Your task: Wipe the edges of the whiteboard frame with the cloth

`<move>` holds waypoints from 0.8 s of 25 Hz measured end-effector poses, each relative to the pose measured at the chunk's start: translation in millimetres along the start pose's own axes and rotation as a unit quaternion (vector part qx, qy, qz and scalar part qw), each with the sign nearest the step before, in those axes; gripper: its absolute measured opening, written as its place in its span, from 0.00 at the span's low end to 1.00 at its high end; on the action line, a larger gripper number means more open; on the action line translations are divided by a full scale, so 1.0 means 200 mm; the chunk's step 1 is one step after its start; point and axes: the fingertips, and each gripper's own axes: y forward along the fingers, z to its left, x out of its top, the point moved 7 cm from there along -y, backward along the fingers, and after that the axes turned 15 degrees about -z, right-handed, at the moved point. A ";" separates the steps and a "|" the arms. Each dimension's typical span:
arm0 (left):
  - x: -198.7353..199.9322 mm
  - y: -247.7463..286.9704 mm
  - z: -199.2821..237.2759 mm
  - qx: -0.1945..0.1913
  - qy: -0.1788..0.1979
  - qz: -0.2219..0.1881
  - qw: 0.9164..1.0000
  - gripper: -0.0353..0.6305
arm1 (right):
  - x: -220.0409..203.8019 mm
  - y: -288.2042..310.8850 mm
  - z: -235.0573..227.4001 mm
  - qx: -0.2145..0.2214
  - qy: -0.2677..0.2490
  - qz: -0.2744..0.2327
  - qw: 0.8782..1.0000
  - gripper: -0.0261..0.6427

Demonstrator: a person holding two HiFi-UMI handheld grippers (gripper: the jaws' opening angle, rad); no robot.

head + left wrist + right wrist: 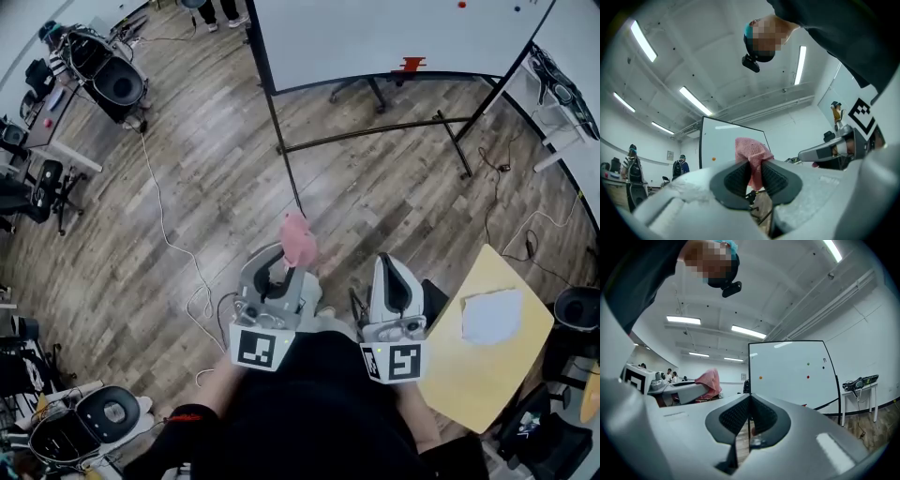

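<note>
A pink cloth (299, 242) sticks up from my left gripper (286, 264), whose jaws are shut on it; in the left gripper view the cloth (752, 154) is pinched between the black pads. My right gripper (391, 272) is held beside it, shut with nothing between its pads (749, 416). The whiteboard (394, 33) on a black wheeled stand is ahead of me, some way off, its black frame (265, 56) running down its left side. From the right gripper view I see the whiteboard (790, 373) with small coloured magnets, and the cloth (710, 380) at left.
A yellow table (492, 370) with a white paper (491, 314) stands at my right. A white cable (169, 239) lies across the wooden floor at left. Office chairs (117, 84) and desks stand at the far left. The stand's base bars (375, 131) lie ahead.
</note>
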 end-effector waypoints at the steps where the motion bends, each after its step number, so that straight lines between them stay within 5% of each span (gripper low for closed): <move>1: -0.02 0.01 0.01 0.000 0.001 0.002 1.000 0.13 | -0.01 0.02 -0.01 0.002 0.000 0.002 1.000 0.04; 20: -0.45 0.84 0.49 0.017 0.053 -0.008 0.998 0.13 | -0.22 0.79 -0.47 0.003 -0.023 0.014 1.000 0.04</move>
